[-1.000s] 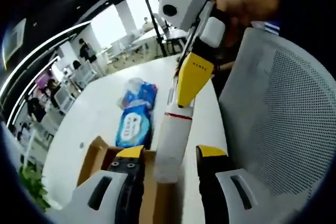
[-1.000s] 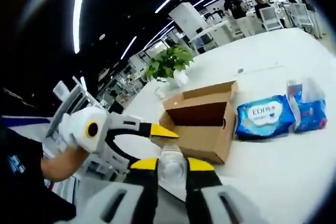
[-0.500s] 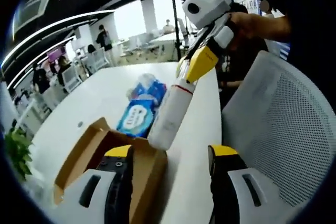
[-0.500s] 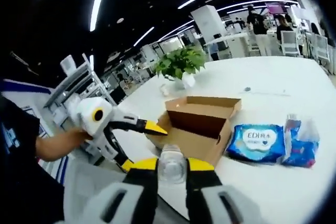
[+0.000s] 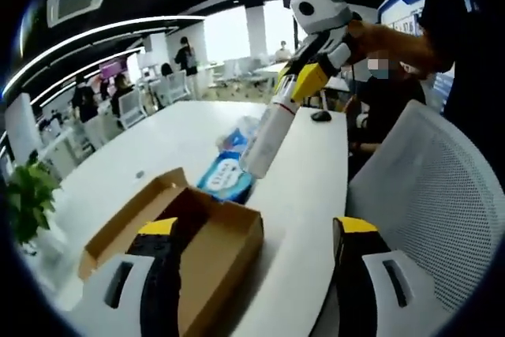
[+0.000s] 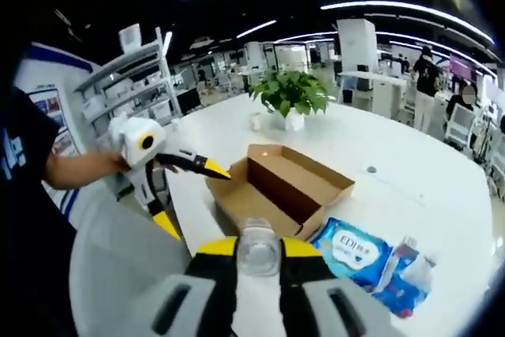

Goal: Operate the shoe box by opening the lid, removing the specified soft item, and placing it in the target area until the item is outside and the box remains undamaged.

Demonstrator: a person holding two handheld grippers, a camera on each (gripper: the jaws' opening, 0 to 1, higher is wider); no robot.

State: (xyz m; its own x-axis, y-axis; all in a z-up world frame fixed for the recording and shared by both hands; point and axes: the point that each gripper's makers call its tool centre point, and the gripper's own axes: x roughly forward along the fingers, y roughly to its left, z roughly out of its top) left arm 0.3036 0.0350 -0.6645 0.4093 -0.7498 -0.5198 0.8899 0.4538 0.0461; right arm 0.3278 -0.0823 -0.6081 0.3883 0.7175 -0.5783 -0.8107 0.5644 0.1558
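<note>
The brown cardboard shoe box (image 6: 280,189) sits with its lid already folded back, so the opening step looks done. The item also appears to be out: the right claw (image 6: 257,252) is clamped on a slim, pale, translucent bottle-like roll (image 5: 267,136), holding it by one end in the air. In the left gripper view the roll hangs from that claw well above the white table (image 5: 304,187), beyond and above the box. What seems left is to set it down in the target area, which I cannot identify from here.

The left claw (image 5: 258,238) stands wide open and holds nothing; one jaw is over the near wall of the box, the other out over the table edge beside a white mesh chair (image 5: 430,187). In the right gripper view it hovers just at the box's near corner.

Inside, the box shows only its dark brown floor and walls; I see nothing in it, though part of the interior is shadowed. Beyond the box lie a blue-and-white pack of wet wipes (image 6: 353,248) and a smaller blue crinkled packet (image 6: 407,276), just beside each other. The cardboard looks uncrushed.
</note>
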